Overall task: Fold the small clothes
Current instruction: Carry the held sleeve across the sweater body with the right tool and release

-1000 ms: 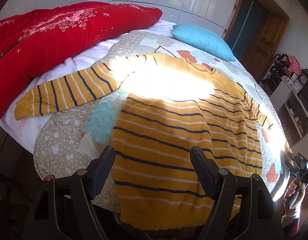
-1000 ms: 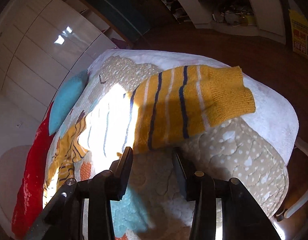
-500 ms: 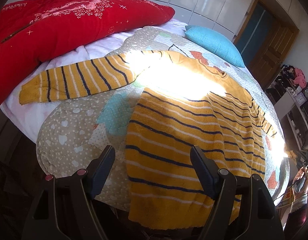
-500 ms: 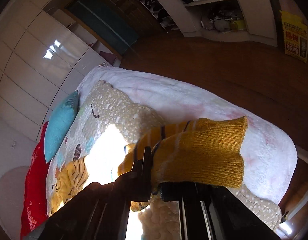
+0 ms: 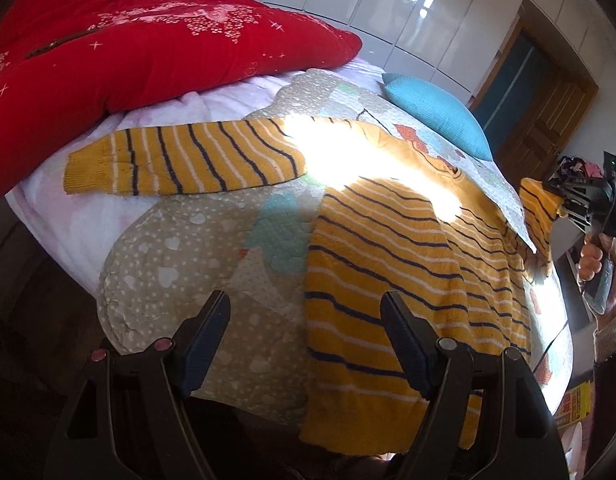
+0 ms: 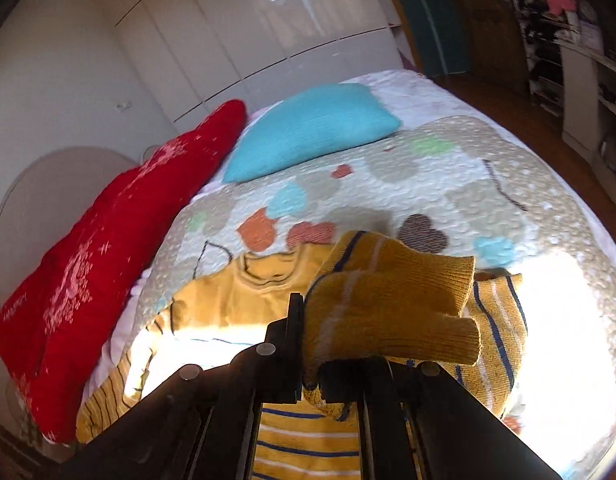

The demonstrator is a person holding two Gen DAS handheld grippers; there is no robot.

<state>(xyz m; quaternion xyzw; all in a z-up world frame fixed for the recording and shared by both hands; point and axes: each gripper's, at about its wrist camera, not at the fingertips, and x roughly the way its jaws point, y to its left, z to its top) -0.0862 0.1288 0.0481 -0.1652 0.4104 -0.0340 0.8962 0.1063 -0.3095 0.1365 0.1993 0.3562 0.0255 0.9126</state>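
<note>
A small yellow sweater with navy and white stripes lies flat on the quilted bed. Its left sleeve stretches out toward the red duvet. My left gripper is open and empty, hovering above the bed's near edge by the sweater's hem. My right gripper is shut on the right sleeve's cuff and holds it lifted above the sweater body; it also shows in the left wrist view at the far right.
A red duvet lies at the back left and a blue pillow at the head of the bed. White wardrobes and a wooden door stand behind. Shelves line the right side.
My right gripper closed on the right sleeve's cuff and lifted it, swinging over the sweater. My left gripper shifted left along the near edge, still open.
</note>
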